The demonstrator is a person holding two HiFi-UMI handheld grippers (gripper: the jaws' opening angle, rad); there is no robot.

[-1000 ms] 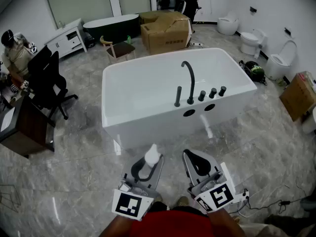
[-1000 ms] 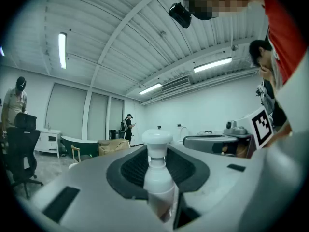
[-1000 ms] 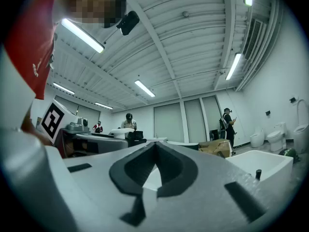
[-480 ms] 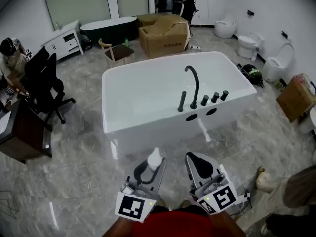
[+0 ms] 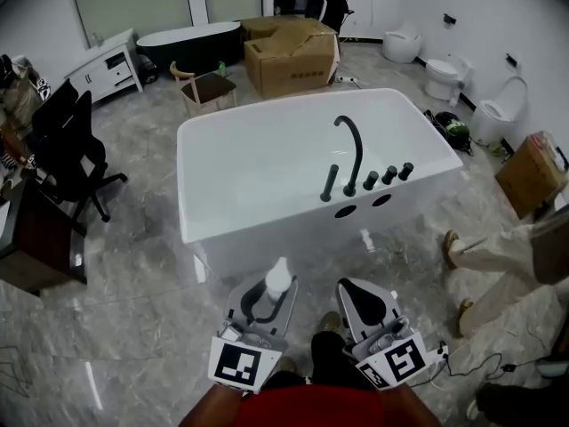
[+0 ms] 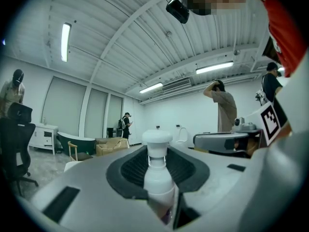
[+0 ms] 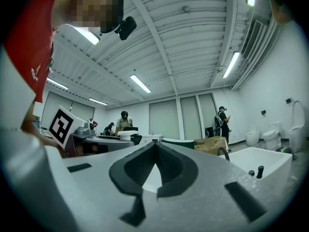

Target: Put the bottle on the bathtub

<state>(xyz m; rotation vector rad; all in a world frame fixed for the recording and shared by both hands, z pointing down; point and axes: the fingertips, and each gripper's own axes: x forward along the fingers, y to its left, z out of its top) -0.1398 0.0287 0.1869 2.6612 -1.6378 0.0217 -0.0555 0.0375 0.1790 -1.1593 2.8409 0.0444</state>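
Left gripper squeezes a white bottle, and the cap sticks up past its jaws. Right gripper, just beside it, is pinched together with nothing inside. Both are down low and near, over the gray floor. Farther off sits the white bathtub, with a black faucet on its near right edge. The bottle is not on the bathtub.
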